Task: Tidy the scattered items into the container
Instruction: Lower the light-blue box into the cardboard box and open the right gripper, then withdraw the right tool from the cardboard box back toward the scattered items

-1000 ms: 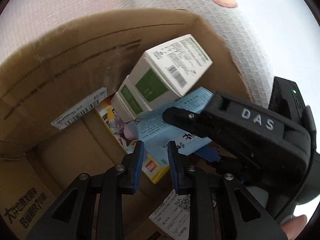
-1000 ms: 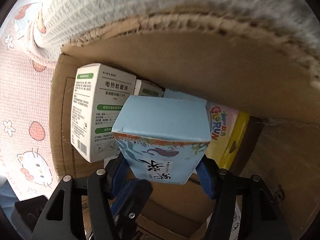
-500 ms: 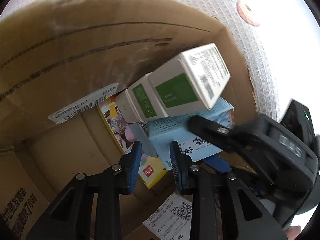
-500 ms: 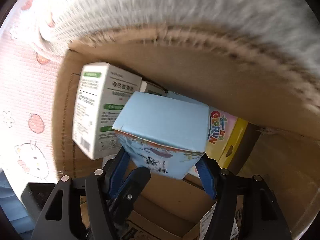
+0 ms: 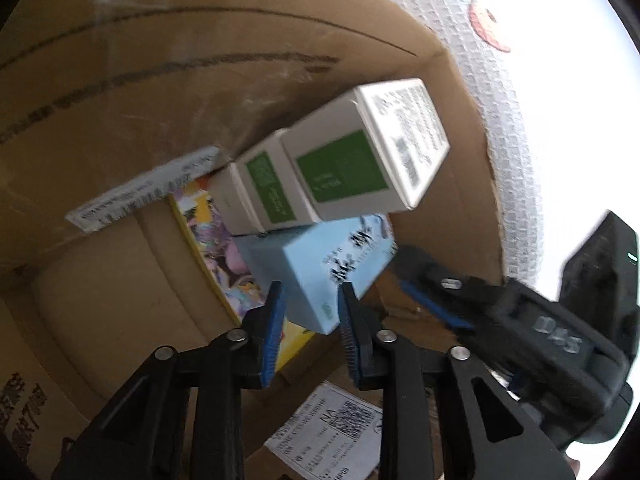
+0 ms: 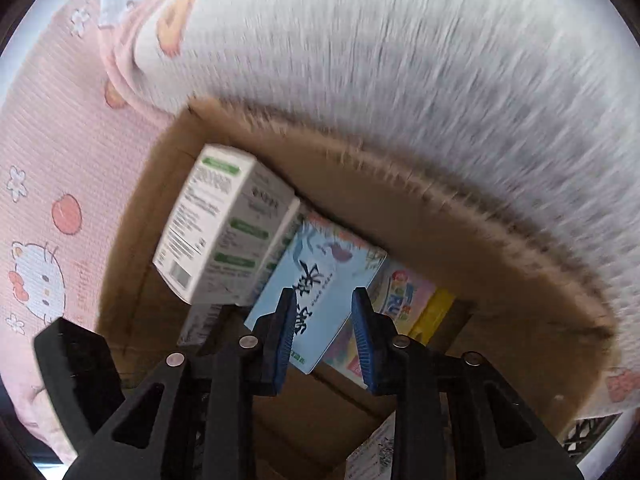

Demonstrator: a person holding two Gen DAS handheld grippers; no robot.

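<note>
the left wrist view is showing the right gripper [image 5: 436, 304] spread and holding nothing, unlike its own view, while the pale blue box [image 6: 316, 296] is lying tilted in the cardboard box [image 5: 132, 92] under two green-and-white boxes [image 5: 360, 160], the left gripper [image 5: 310, 332] slightly parted.

The colourful flat box [image 5: 208, 248] sits mostly hidden behind the light blue carton [image 5: 320, 268]; motion blur smears the white-and-green box's [image 6: 224, 232] print beyond reading.
</note>
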